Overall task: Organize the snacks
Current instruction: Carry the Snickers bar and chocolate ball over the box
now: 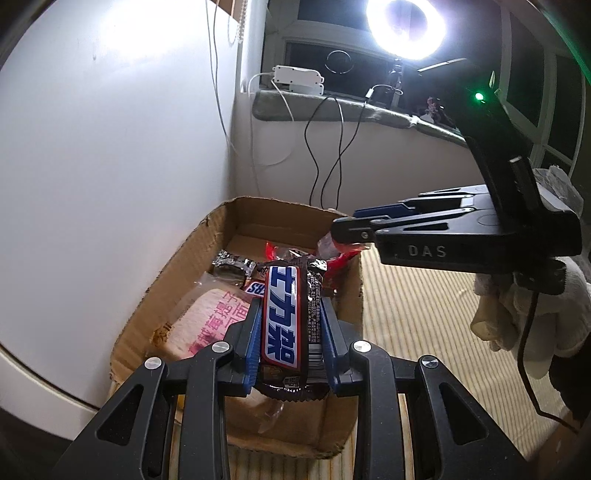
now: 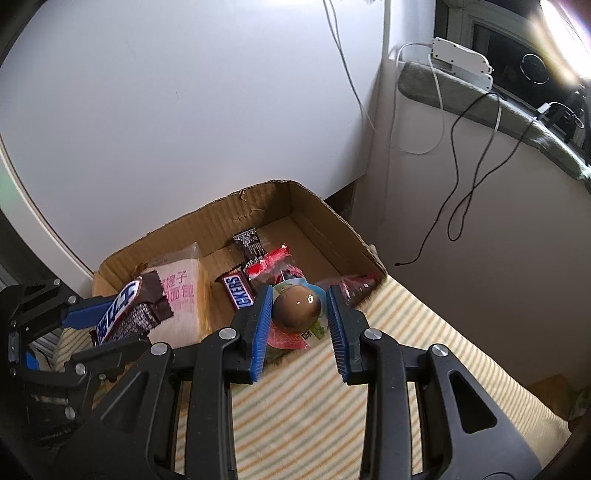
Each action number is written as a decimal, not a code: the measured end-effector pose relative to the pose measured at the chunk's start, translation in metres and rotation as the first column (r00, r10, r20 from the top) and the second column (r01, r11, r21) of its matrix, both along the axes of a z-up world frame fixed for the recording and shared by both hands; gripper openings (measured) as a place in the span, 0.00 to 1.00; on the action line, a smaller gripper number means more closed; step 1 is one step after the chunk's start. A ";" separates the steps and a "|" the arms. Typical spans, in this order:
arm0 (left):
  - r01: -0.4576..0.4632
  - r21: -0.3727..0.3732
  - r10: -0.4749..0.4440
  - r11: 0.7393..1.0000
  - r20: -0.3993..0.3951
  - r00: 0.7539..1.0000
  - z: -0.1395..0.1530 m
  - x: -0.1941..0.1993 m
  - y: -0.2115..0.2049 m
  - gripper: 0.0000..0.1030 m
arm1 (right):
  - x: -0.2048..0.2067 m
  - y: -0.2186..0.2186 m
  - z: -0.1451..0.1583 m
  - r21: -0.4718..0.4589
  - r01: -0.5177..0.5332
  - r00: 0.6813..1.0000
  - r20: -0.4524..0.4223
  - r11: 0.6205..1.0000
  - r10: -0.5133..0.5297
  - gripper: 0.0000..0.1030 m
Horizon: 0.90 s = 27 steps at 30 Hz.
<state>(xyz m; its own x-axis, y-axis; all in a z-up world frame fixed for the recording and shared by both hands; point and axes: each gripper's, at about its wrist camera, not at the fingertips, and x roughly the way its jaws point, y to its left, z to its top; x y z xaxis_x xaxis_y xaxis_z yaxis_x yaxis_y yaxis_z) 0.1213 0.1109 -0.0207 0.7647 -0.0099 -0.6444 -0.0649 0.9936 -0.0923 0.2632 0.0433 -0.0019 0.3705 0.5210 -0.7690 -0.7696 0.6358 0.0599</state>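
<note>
Blue ribbed pads of the left tool (image 1: 291, 332) are clamped on the long sides of a brown chocolate bar with a blue-and-white label (image 1: 282, 325), which hangs lengthwise between them above the near end of the open brown cardboard box (image 1: 147, 317). The right tool (image 2: 300, 317) carries a round brown egg-shaped snack in a clear plastic packet with a red and green printed edge (image 2: 297, 306); its pads press the packet from both sides, and it hovers at the box's near rim over the striped yellow-and-white cloth (image 2: 314, 398).

Inside the box lie a pink-printed bread packet (image 2: 183, 295), a small brown bar with white lettering (image 2: 238, 293), a dark foil-wrapped piece (image 2: 249, 243) and a red-edged clear packet (image 2: 269, 264). A white wall, trailing cables and a bright ring lamp (image 1: 404, 26) sit behind. A white-gloved hand (image 1: 535, 310) holds the right tool.

The bar looks stiff and light with a slick wrapper, so a grip across its middle on the flat long edges seems safest. The egg packet is probably light, rounded and slippery under loose film; holding it at its widest part keeps it from squirting out, and hard squeezing might crush it.
</note>
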 end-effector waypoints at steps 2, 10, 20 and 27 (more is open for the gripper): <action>0.000 -0.002 0.000 1.000 -0.004 1.000 -0.002 0.002 0.002 0.26 | 0.004 0.005 -0.002 -0.001 -0.006 1.000 -0.004 1.000 0.006 0.30; 0.008 -0.006 -0.008 1.000 -0.018 1.000 -0.011 0.009 0.002 0.26 | 0.017 0.021 -0.011 -0.005 -0.015 1.000 -0.022 1.000 0.015 0.30; 0.013 -0.009 -0.013 1.000 -0.027 1.000 -0.017 0.013 0.002 0.26 | 0.025 0.032 -0.020 -0.003 -0.020 0.998 -0.052 1.000 0.020 0.30; 0.010 -0.011 -0.010 1.000 -0.031 0.999 -0.018 0.013 0.004 0.26 | 0.025 0.038 -0.026 -0.013 -0.029 0.998 -0.064 1.000 0.028 0.30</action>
